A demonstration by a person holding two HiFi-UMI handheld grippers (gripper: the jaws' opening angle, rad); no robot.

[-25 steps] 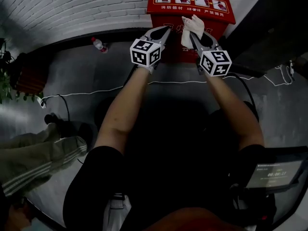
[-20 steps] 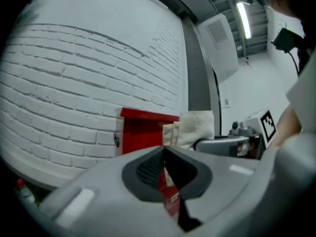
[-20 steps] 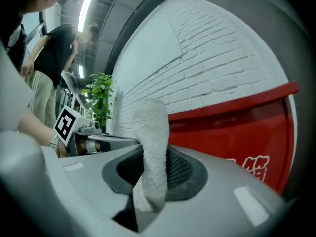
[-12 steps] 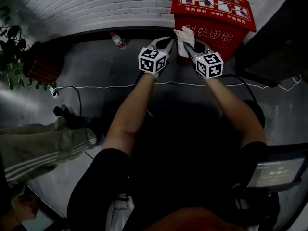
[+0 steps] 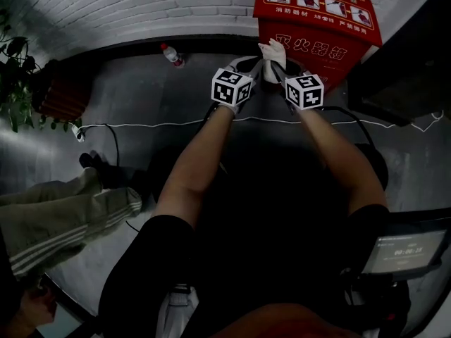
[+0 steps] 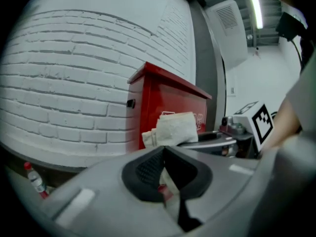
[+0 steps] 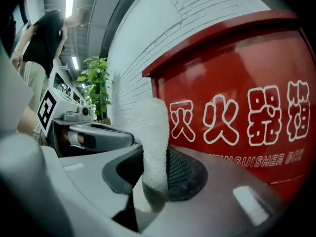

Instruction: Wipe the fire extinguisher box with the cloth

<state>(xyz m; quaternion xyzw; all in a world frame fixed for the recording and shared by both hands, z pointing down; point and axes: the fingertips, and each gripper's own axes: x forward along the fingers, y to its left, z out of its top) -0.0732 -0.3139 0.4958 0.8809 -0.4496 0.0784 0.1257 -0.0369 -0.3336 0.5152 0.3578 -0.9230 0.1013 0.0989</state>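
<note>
Right tool (image 7: 155, 174) clamps cloth (image 7: 153, 132); rubbing the fire extinguisher box (image 7: 237, 107) at twelve o'clock could drag it loose. Left tool (image 6: 164, 167) sits closed.

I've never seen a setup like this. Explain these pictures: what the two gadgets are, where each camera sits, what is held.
A person holds two hand-held grippers; there is no robot. The head view looks down from the person's head. The other two cameras ride on the grippers, looking along their jaws. The left gripper is closed and empty. The right gripper pinches a white cloth in front of the red fire extinguisher box, which stands against a white brick wall. A bottle and a white cable are on the grey floor.
</note>
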